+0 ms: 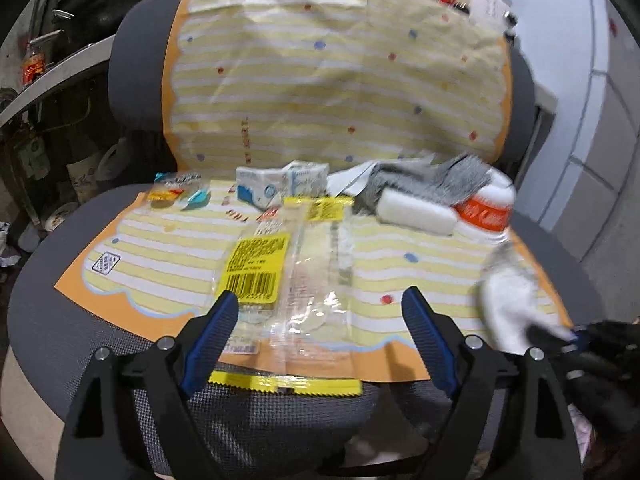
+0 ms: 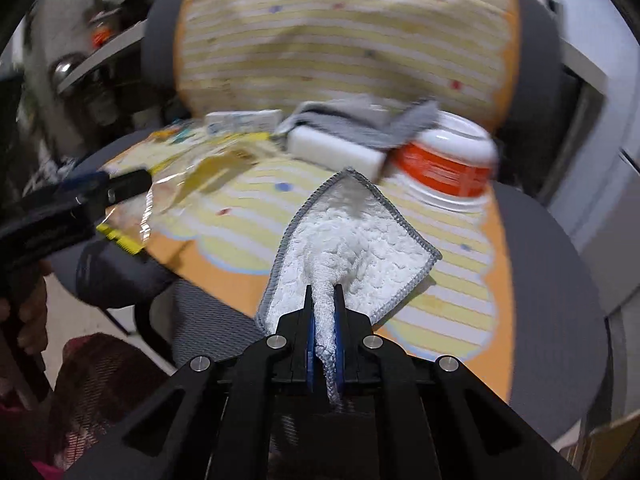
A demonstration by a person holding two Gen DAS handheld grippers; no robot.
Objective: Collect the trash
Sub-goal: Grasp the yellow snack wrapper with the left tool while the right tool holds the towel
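The clear plastic wrapper (image 1: 296,280) with yellow printed bands could easily be missed or only skimmed: it is thin, glossy and lies flat on the striped mat (image 1: 420,272), so the pads may slide over it, and its near end overhangs the mat's edge onto the chair seat (image 1: 80,340), where a nudge could push it off. The left gripper (image 1: 320,340) is spread wide, with the wrapper's near part lying between its jaws but not pinched. The right gripper (image 2: 323,344) is clenched on a bunched fold of a white, grey-edged cloth (image 2: 352,248); if the cloth is dragged, lighter litter could be swept about. Farther back on the mat, small candy wrappers (image 1: 176,192) are seen at the left and a crumpled white-and-blue carton (image 1: 276,186) near the middle.
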